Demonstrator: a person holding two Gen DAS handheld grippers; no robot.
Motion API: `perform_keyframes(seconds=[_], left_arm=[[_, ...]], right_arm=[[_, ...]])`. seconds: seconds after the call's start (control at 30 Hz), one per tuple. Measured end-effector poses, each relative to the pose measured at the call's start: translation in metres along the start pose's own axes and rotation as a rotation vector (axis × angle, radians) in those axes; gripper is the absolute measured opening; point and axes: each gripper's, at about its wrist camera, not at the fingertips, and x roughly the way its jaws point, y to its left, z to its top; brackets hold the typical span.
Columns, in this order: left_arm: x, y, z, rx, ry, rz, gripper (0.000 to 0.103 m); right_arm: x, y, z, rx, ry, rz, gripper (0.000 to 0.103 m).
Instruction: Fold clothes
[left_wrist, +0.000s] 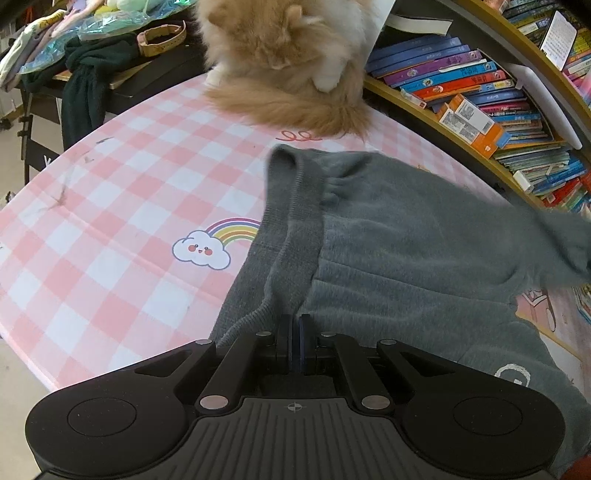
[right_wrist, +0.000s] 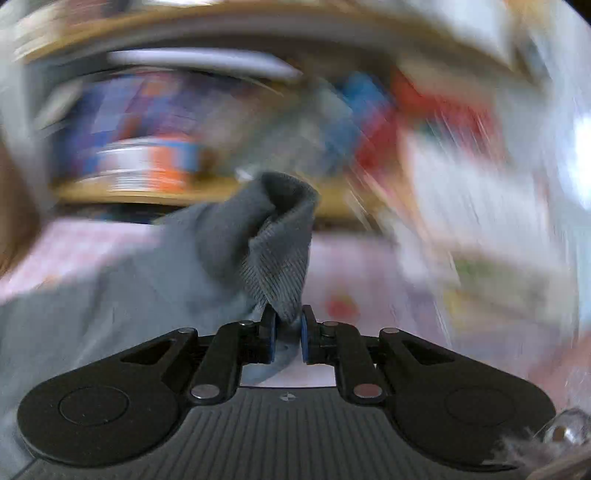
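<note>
Grey knit sweater (left_wrist: 399, 236) is spread on the checked counter (left_wrist: 110, 206), just in front of a cat (left_wrist: 291, 62). Left tool (left_wrist: 294, 343) is pinched on its hem; right tool (right_wrist: 287, 334) is clamped on a ribbed cuff, lifted. Heavy blur: fast swinging could pull the cuff free. Cat could paw the fold.

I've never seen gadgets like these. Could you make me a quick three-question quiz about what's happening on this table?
1. True or false: the cat lies on top of the grey garment.
2. What does the right gripper hold: A) a book, B) a ribbed cuff, C) a collar?
3. Fill in: the tablecloth shows a cloud with a ____.

Key: 1 false, the cat sits beyond it; 2 B; 3 rainbow.
</note>
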Motion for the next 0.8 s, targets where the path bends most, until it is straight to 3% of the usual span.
perform_keyframes(seconds=[0.27, 0.33, 0.47, 0.53, 0.6, 0.63, 0.7, 0.73, 0.77, 0.8], left_arm=[[0.004, -0.007, 0.005, 0.013, 0.023, 0.039, 0.005], [0.004, -0.008, 0.004, 0.017, 0.022, 0.044, 0.005], [0.003, -0.011, 0.002, 0.020, 0.016, 0.059, 0.005], [0.003, -0.013, 0.001, 0.020, 0.013, 0.066, 0.005], [0.003, -0.015, 0.000, 0.020, 0.010, 0.073, 0.005], [0.003, -0.015, 0.000, 0.020, 0.009, 0.074, 0.005], [0.003, -0.015, 0.000, 0.020, 0.010, 0.075, 0.006], [0.001, -0.016, 0.001, 0.025, 0.012, 0.074, 0.006], [0.000, -0.017, 0.001, 0.030, 0.013, 0.073, 0.006], [-0.002, -0.018, 0.002, 0.034, 0.015, 0.072, 0.006]], right_arm=[[0.067, -0.048, -0.016, 0.197, 0.151, 0.032, 0.012], [0.063, -0.047, -0.012, 0.224, 0.133, 0.069, 0.012], [0.016, -0.046, 0.018, 0.274, -0.055, 0.280, 0.011], [-0.004, -0.045, 0.025, 0.275, -0.115, 0.313, 0.011], [-0.003, -0.046, 0.022, 0.260, -0.086, 0.260, 0.012], [0.008, -0.045, 0.016, 0.214, -0.030, 0.170, 0.016], [0.034, -0.042, 0.002, 0.099, 0.097, -0.053, 0.039], [0.043, -0.040, -0.005, 0.048, 0.148, -0.163, 0.039], [0.046, -0.041, -0.012, 0.026, 0.165, -0.220, 0.039], [0.042, -0.041, -0.018, 0.036, 0.155, -0.205, 0.039]])
